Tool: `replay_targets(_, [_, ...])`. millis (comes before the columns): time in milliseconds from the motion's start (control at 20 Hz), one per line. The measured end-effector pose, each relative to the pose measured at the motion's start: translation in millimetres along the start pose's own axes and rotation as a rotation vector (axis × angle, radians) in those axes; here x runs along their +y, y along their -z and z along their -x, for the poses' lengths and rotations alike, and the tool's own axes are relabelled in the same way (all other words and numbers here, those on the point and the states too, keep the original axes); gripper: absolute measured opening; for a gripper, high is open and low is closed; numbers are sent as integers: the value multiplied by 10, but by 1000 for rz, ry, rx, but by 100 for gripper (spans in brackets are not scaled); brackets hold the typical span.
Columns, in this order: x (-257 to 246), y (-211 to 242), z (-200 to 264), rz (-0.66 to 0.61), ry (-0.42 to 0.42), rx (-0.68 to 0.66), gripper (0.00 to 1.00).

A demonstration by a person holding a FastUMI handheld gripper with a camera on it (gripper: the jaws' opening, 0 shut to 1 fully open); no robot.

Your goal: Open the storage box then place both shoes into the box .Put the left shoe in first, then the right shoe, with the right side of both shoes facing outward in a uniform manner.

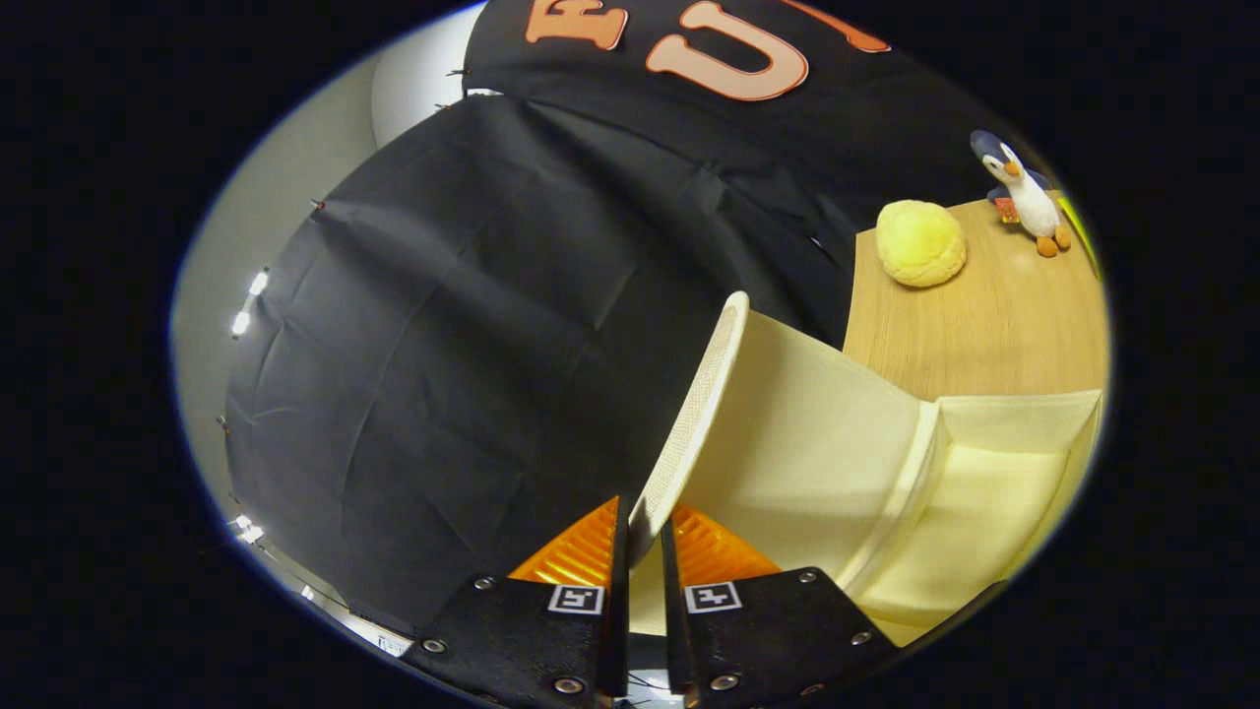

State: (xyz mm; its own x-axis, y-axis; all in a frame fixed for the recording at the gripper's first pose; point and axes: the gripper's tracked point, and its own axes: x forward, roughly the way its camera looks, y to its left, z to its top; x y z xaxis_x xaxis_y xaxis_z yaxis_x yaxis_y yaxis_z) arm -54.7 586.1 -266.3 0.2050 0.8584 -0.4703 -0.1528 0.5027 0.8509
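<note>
Cream plastic makes up the box (994,492), which sits on the wooden table (984,325) ahead of the gripper (645,537). Its lid (797,433) stands swung up at a tilt, and the gripper is clenched on the lid's textured edge, one finger on each side. Beyond the box, a yellow bun (920,242) and a penguin toy (1024,194) rest well apart from it.
</note>
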Motion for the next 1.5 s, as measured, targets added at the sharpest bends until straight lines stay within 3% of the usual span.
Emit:
replay_targets(50, [-6,80,-51,-1,12,21,18])
replay_targets(200, [-82,230,-134,30,46,75,58])
replay_targets(300, [-178,269,-69,93,79,85,73])
replay_targets(400, [-266,255,73,148,112,83,81])
replay_targets(650, [-792,0,759,295,220,1,89])
replay_targets(900, [-1545,-272,1551,459,413,-86,94])
replay_targets(1100, [-2188,-306,2312,495,549,-142,95])
replay_targets(1350, [-3107,-69,3086,514,746,-98,95])
replay_targets(1500, [-3542,167,3384,529,812,-38,95])
